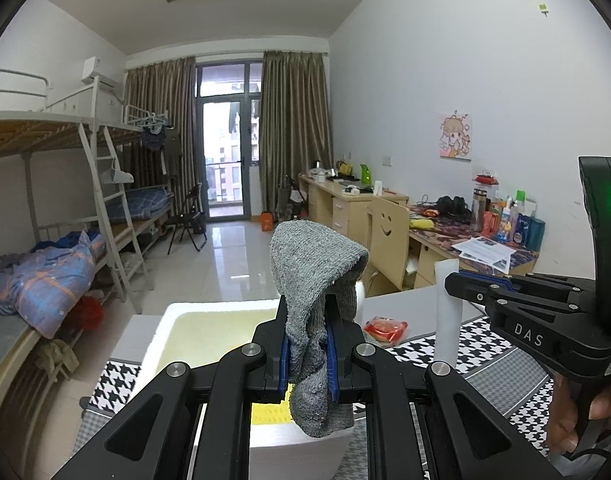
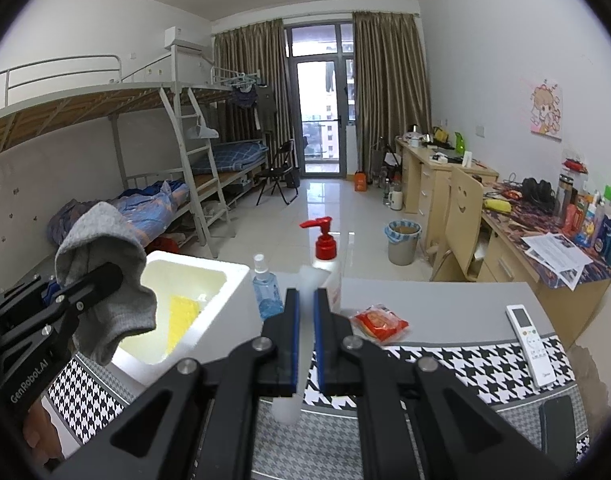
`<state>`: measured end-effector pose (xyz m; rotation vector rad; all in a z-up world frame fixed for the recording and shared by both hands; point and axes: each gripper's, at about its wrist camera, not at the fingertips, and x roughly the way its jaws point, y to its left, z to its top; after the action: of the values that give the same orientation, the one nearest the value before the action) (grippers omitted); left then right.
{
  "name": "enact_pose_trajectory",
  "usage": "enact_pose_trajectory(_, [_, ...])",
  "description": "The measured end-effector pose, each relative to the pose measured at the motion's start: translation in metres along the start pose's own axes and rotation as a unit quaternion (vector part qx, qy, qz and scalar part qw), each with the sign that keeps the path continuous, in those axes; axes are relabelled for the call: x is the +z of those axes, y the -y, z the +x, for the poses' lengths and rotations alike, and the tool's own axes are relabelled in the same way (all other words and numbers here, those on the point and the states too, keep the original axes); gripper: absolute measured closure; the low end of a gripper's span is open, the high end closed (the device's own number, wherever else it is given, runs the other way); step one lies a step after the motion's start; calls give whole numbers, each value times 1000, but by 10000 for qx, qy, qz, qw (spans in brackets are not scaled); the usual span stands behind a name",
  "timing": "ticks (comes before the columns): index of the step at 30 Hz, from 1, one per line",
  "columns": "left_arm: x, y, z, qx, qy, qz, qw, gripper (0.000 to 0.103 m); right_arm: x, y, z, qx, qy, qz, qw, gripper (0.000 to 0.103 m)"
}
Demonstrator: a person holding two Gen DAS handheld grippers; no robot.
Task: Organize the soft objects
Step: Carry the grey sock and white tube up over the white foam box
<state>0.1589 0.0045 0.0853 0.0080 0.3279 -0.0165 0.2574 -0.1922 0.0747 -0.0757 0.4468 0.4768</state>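
My left gripper is shut on a grey sock and holds it up above the white foam box. The sock droops over the fingers on both sides. In the right wrist view the left gripper and the sock hang over the box, which has a yellow item inside. My right gripper is shut on a white foam strip, held upright; the strip also shows in the left wrist view, in the right gripper.
On the grey table lie a red snack packet, a white remote, a blue spray bottle and a red pump bottle. A houndstooth mat covers the near edge. A dark phone lies at the right.
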Motion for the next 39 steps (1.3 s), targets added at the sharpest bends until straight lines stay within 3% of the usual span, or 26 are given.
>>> enact_pose_trajectory(39, [-9,-69,-23,983,183,-331,9944,88,25,-84,31,602,-86,-727,9955,94])
